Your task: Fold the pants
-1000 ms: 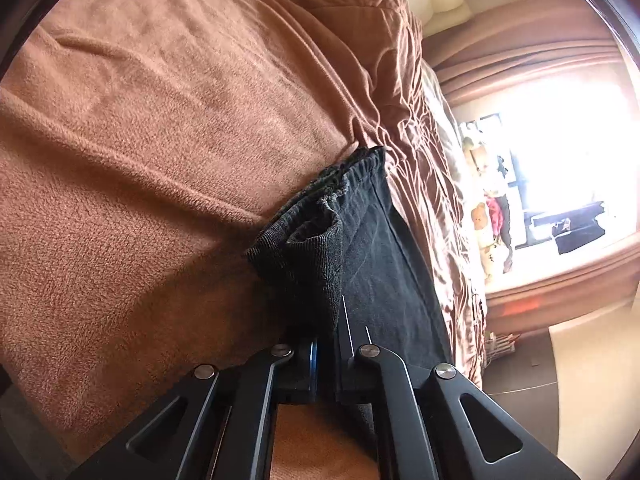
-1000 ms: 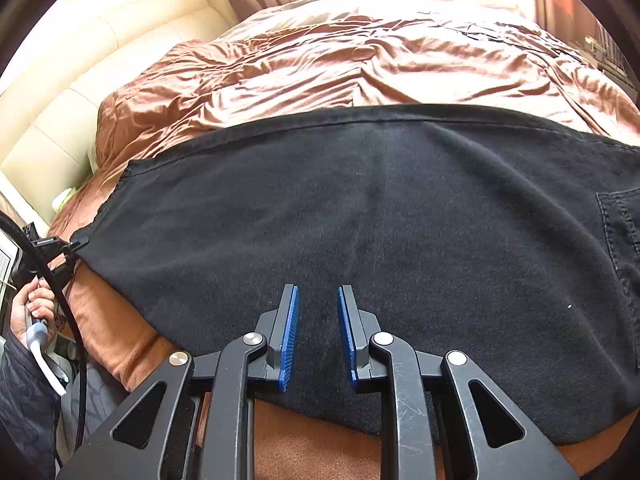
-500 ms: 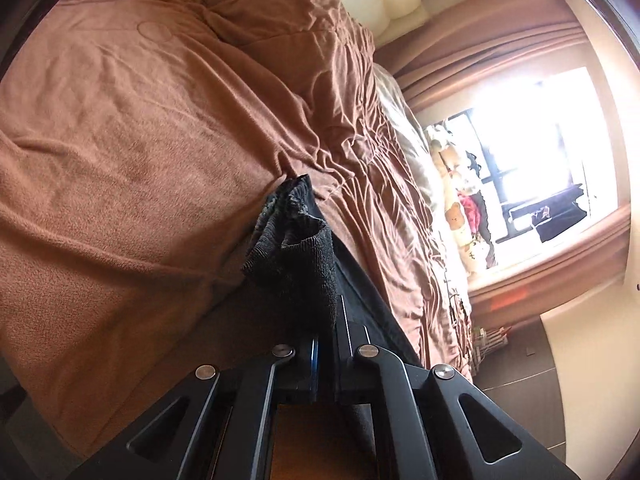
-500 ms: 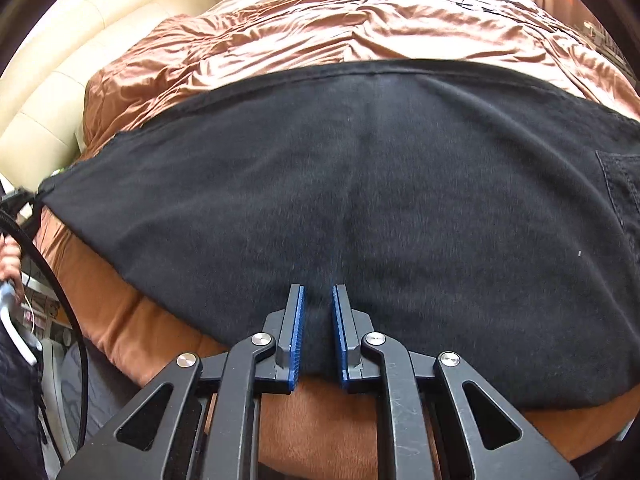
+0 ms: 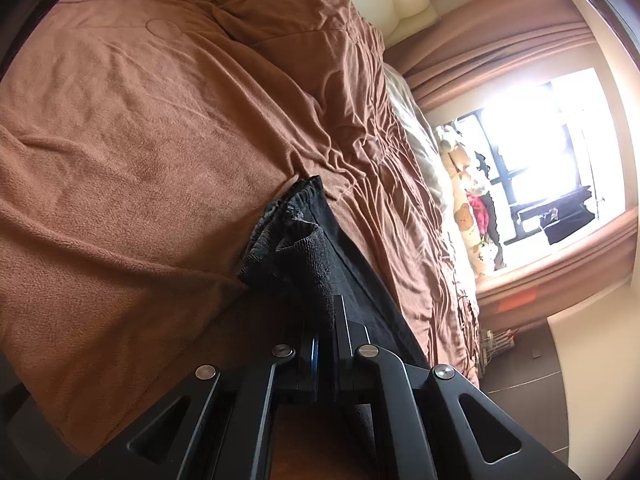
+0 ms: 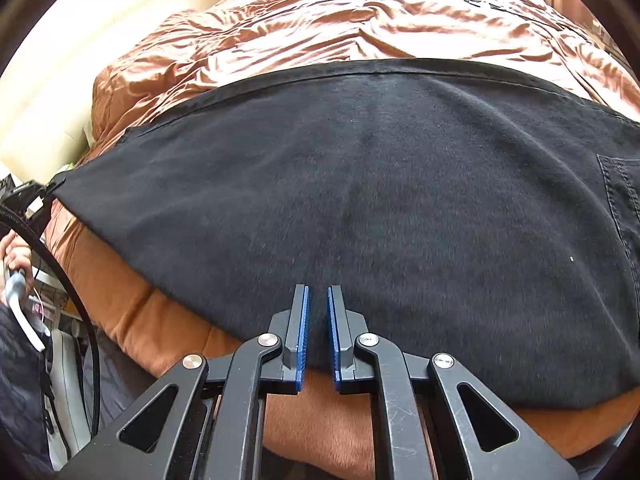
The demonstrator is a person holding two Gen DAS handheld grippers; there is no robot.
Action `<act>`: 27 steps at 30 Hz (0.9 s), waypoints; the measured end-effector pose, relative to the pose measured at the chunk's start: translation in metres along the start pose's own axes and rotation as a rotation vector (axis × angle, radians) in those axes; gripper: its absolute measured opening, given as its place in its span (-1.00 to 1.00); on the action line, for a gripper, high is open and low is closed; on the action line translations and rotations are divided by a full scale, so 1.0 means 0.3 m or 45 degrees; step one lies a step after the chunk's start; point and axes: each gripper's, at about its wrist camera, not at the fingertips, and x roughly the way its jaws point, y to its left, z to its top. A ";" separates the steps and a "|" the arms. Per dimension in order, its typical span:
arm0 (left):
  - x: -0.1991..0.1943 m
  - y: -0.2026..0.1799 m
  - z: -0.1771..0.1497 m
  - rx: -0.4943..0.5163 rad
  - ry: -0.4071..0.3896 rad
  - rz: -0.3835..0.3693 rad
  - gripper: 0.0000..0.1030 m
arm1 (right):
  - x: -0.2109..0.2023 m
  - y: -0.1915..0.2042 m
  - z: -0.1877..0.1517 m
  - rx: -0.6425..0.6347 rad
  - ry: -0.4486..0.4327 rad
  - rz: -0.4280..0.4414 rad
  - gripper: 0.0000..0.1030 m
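Black pants [image 6: 380, 208] lie spread flat on a brown bedspread [image 6: 168, 316]. A back pocket [image 6: 620, 192] shows at the right edge. My right gripper [image 6: 317, 300] hovers over the near edge of the pants with a narrow gap between its blue pads, holding nothing. In the left wrist view my left gripper [image 5: 325, 312] is shut on a bunched cuff end of the pants [image 5: 296, 256], lifted above the bedspread [image 5: 140, 160]. In the right wrist view the left gripper [image 6: 30, 196] holds the pants' far left corner.
A cream padded headboard [image 6: 60, 80] runs along the left. A bright window [image 5: 540, 152] with brown curtains and stuffed toys [image 5: 472, 216] lies beyond the bed. A cable [image 6: 80, 312] hangs beside the bed's near left edge.
My left gripper has lifted and pulled the pants' end, drawing the fabric taut. My right gripper has narrowed its gap and moved slightly toward the pants' near edge.
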 end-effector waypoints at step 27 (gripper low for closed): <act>0.077 0.218 -0.070 -0.140 0.037 0.055 -0.91 | 0.289 0.004 0.396 0.081 0.034 -0.175 -0.88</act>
